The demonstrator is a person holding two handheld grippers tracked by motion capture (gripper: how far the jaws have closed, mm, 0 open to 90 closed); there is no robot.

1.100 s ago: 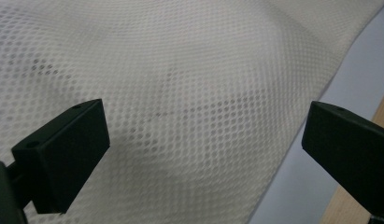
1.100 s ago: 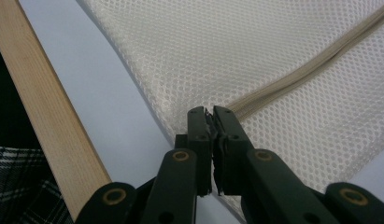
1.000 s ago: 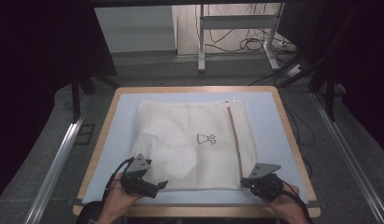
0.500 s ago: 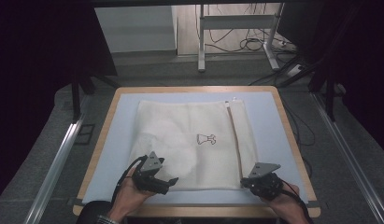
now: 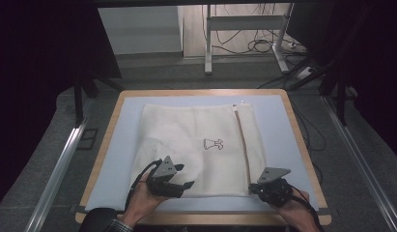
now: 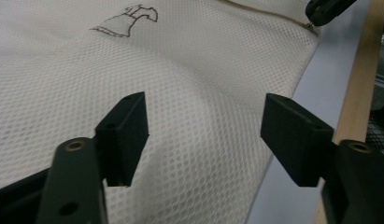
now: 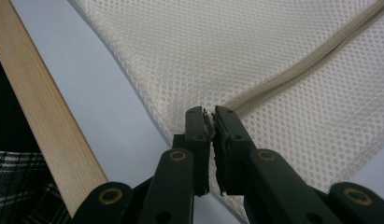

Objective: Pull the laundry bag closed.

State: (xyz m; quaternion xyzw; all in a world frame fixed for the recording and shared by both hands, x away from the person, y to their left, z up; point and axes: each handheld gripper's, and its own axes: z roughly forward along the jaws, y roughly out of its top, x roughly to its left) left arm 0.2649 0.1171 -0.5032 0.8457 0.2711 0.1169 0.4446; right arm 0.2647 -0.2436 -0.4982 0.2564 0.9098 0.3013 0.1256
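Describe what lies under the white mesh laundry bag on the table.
The mesh bag lies flat on a pale blue mat, which shows around its edges inside the table's wooden rim. What lies beneath or inside the bag is covered.

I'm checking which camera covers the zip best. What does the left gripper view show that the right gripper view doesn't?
Left gripper view: the small dress drawing on the mesh bag, and the left gripper, its jaws apart over the mesh and just closing, nothing pressed between them. Right gripper view: the right gripper shut on the near end of the zip, close up. Both share the white mesh bag, the pale blue mat and the table's wooden edge.
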